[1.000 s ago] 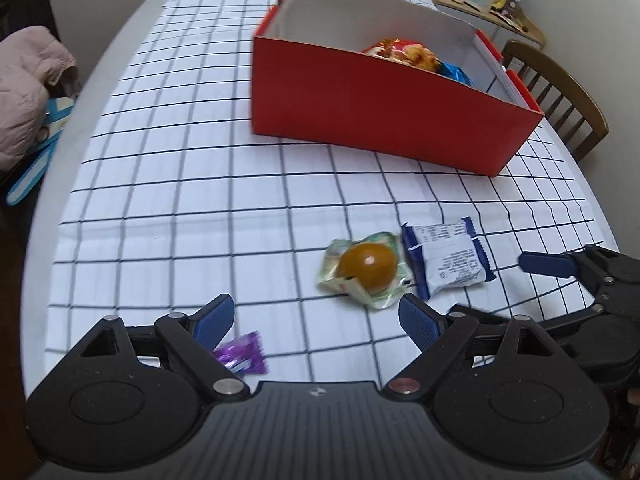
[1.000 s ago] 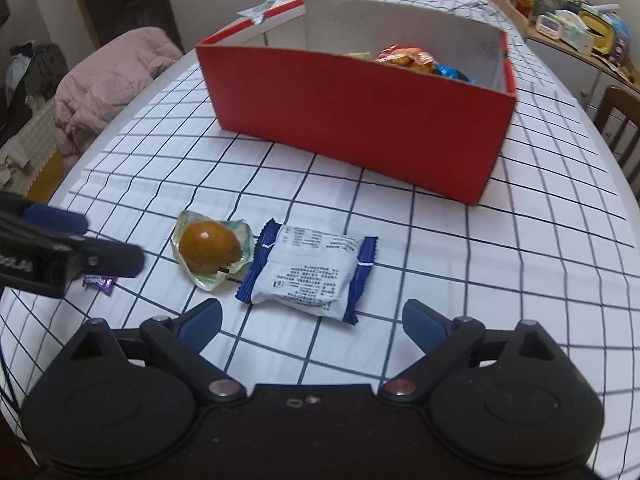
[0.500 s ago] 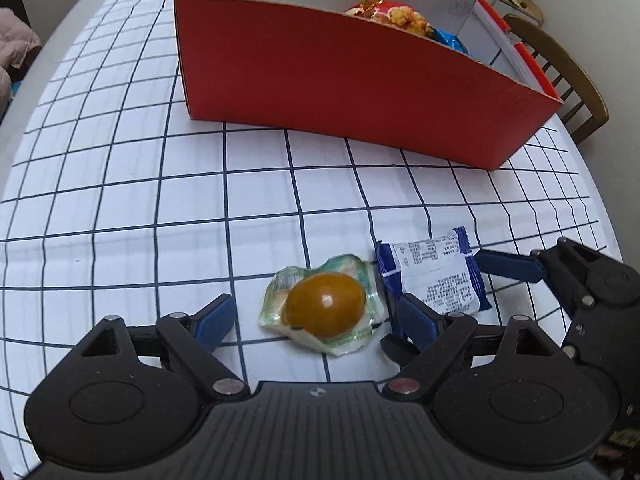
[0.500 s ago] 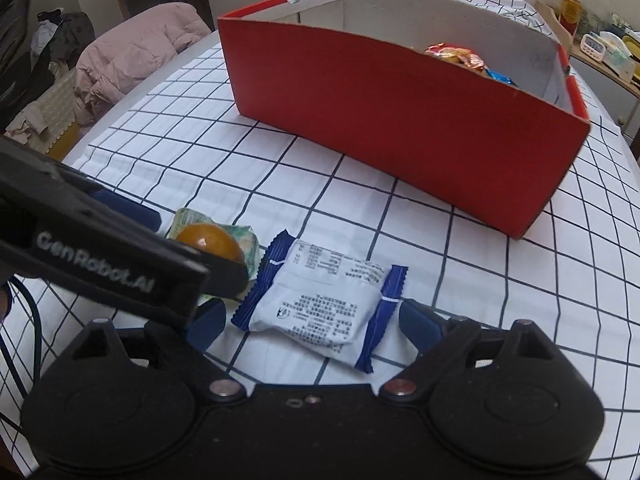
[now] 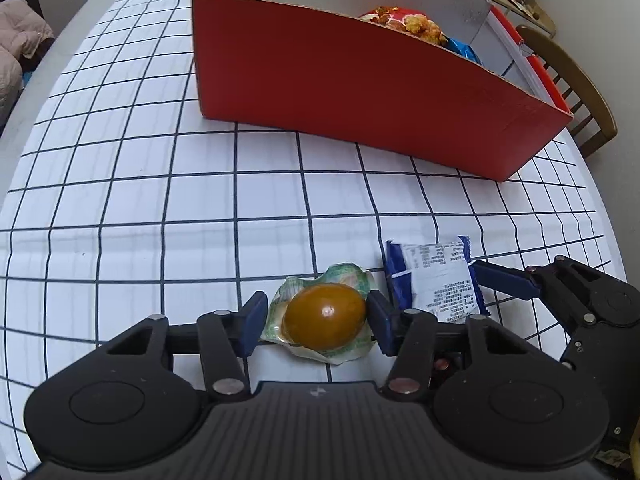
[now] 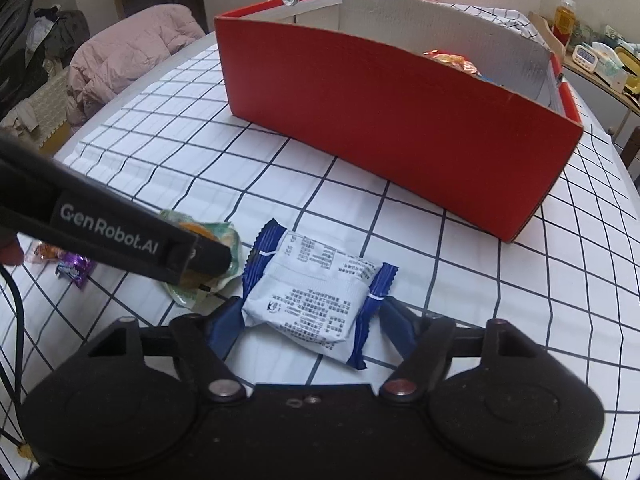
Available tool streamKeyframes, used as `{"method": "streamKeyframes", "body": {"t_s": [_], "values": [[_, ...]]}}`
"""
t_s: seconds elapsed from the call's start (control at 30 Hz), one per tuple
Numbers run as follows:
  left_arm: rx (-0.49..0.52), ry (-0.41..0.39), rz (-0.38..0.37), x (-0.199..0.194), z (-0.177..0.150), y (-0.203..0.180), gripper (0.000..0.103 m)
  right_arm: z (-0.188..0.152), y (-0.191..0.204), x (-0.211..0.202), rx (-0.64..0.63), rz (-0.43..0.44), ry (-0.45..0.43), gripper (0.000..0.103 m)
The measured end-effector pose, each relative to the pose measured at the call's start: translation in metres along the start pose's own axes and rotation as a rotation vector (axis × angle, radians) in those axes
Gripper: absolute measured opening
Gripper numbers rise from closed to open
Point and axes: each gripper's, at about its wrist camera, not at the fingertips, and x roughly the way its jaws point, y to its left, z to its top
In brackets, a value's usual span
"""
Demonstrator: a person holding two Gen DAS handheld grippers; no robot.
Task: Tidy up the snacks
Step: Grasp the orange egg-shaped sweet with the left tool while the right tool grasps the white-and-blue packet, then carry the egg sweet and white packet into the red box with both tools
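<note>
Down at the tabletop, both tools are working at once. The left tool is pointed steeply down with its jaws closing, about half open, and the packaged brown egg sits right between its blue pads; the pads are at the edges of the crinkled clear-green wrapper, though a firm press is hard to confirm. Just to the right of that tool lies the blue-and-white biscuit packet, nearly touching the egg's wrapper.

Over in the right wrist view, the right tool is closing too, a little over half open, and the blue-and-white biscuit packet lies between its fingers, its blue crimped ends meeting both pads. The left tool's black arm reaches in from the left of this tool, covering most of the egg pack. Further left of it, two small wrapped candies lie on the checked cloth, a purple candy and a pinkish one beside it.

Beyond both tools, well apart from the two snacks, stands the red box, open-topped, white inside, with an orange snack bag and something blue showing over its rim toward the right end. Further still, a wooden chair stands off to the right of the tabletop, and a pink quilted jacket is heaped off to the left.
</note>
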Motion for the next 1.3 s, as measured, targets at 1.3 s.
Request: {"method": "streamKeyframes", "body": {"t_s": [1.3], "values": [[0.003,-0.240,0.062,-0.146,0.021,-0.002,0.051,0.050,0.002,-0.130,0.020,-0.049,-0.206,0.059]]}}
